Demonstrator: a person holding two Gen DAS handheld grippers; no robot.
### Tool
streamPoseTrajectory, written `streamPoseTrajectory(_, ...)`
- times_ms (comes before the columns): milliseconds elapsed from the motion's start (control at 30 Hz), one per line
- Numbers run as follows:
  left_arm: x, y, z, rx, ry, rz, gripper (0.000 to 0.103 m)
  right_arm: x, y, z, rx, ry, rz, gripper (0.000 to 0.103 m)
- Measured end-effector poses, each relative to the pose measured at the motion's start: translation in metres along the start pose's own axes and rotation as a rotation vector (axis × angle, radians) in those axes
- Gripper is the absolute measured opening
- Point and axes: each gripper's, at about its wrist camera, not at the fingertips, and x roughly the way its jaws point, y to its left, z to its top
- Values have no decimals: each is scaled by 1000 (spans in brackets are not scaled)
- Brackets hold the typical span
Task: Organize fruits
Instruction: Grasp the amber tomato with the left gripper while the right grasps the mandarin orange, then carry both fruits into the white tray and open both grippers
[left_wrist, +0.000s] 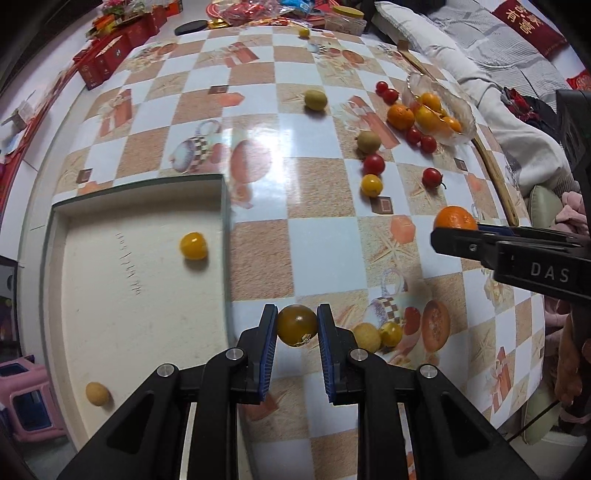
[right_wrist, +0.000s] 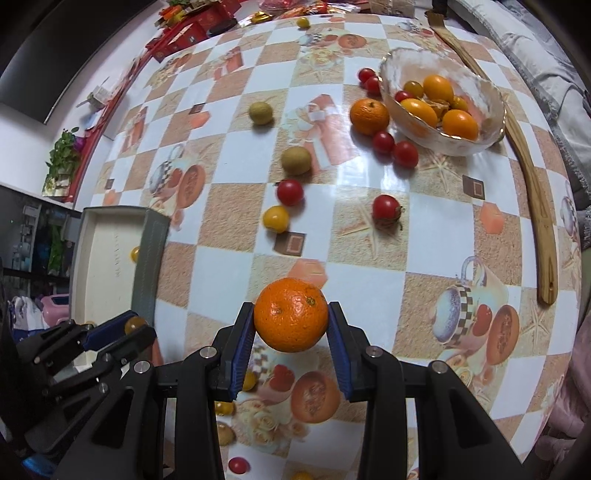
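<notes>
My left gripper (left_wrist: 297, 325) is shut on a dark yellow cherry tomato (left_wrist: 297, 325), held above the table just right of the white tray (left_wrist: 110, 314). The tray holds a yellow tomato (left_wrist: 193, 245) and a tan longan (left_wrist: 97, 394). My right gripper (right_wrist: 291, 320) is shut on an orange mandarin (right_wrist: 291, 320) above the table; it also shows in the left wrist view (left_wrist: 455, 218). A glass bowl (right_wrist: 480, 92) at the far right holds several kumquats and small tomatoes. A second mandarin (right_wrist: 369, 116) sits beside the bowl.
Red cherry tomatoes (right_wrist: 290, 192), a yellow tomato (right_wrist: 276, 218) and brownish longans (right_wrist: 296, 160) lie scattered on the checked tablecloth. A long wooden shoehorn (right_wrist: 535, 192) lies along the right edge. Red boxes (left_wrist: 107, 59) and packets crowd the far side.
</notes>
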Motion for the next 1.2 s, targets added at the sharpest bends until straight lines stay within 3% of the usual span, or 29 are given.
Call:
streamPoseTrajectory(400, -16, 66, -19, -118, -23, 58, 23, 2, 52, -2, -82, 19, 5, 42)
streamPoseTrajectory(833, -10, 155, -18, -223, -39, 155, 23, 29, 148, 4, -222, 58, 69, 42)
streamPoseTrajectory(1200, 18, 179, -7, -178, -18, 228, 23, 78, 204, 5, -343, 129, 45, 42)
